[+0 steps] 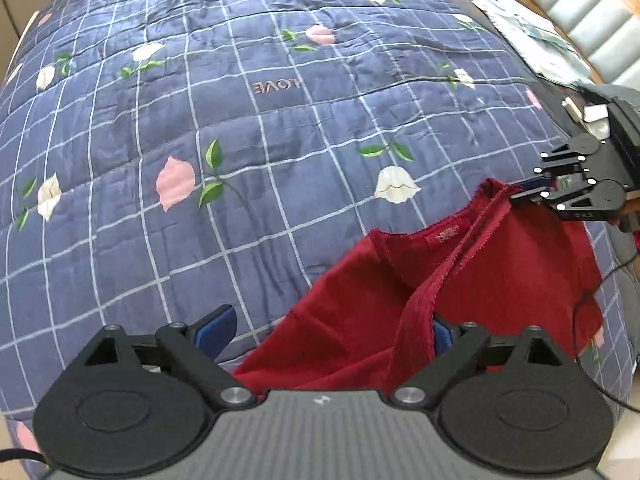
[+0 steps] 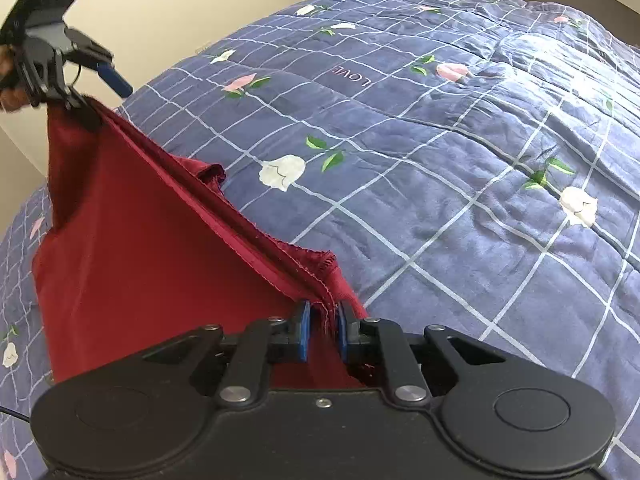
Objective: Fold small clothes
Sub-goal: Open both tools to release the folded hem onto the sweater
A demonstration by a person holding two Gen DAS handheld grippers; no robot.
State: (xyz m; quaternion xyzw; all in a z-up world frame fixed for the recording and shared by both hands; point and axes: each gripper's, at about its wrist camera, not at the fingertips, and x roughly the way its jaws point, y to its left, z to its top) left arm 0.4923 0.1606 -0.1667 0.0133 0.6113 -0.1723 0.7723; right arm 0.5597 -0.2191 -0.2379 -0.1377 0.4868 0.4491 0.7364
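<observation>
A dark red garment (image 1: pixel 400 280) lies partly raised over the blue flowered quilt (image 1: pixel 240 120). In the left wrist view my left gripper (image 1: pixel 330 332) stands wide open, and the cloth drapes against its right-hand pad (image 1: pixel 442 334) while the left-hand pad (image 1: pixel 218 330) is bare. The right gripper (image 1: pixel 524 192) pinches the garment's far corner at the right edge. In the right wrist view the right gripper (image 2: pixel 323 330) has the bunched hem of the garment (image 2: pixel 160 260) between its blue pads. At top left the cloth hangs from one finger of the open left gripper (image 2: pixel 100 94).
The quilt (image 2: pixel 440 160) covers the whole bed. A patterned light cloth (image 1: pixel 520 32) and a padded headboard (image 1: pixel 592 20) sit at the upper right. A black cable (image 1: pixel 600 280) trails over the bed's right side. A beige wall (image 2: pixel 200 0) rises behind the left gripper.
</observation>
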